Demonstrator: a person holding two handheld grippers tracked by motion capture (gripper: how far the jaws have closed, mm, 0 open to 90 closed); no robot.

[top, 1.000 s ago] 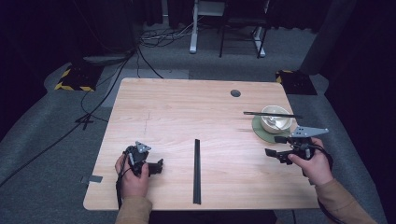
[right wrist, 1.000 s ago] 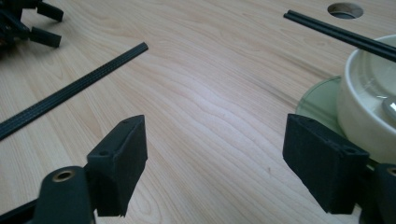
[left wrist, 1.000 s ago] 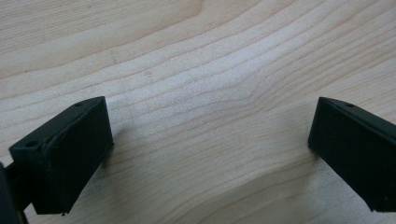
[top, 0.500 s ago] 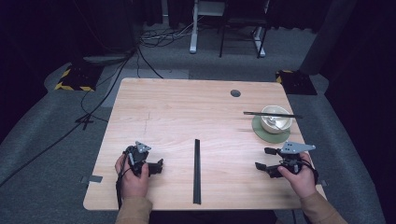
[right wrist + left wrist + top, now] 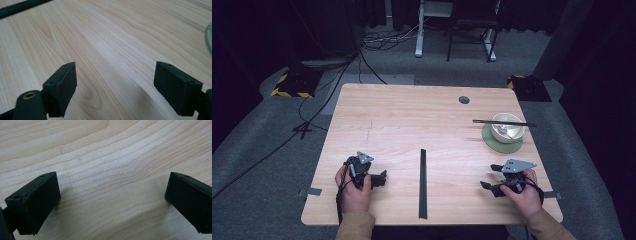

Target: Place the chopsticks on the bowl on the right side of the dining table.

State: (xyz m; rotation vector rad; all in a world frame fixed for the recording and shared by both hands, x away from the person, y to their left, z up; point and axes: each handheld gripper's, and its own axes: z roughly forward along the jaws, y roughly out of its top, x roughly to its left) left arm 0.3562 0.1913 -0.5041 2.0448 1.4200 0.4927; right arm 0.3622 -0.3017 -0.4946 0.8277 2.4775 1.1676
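Pale ceramic bowl, round and glossy, standing on a flat green saucer at the right side of the bench. A light spoon-like piece lies inside it; its form is too small to tell. A black chopstick rests level across the far rim, jutting out to both sides.

Right gripper: near the right front edge, held in a hand, well apart from the bowl; jaws spread wide, nothing between them, bare wood grain beneath.

Left gripper: front left, held in a hand; jaws spread wide, empty, set low over the wood.

Black strip: lies along the middle front of the bench, between the two grippers.

Change over the last second: the right gripper has drawn back from just beside the saucer towards the front edge. Left gripper, bowl, saucer, chopstick and strip unmoved.
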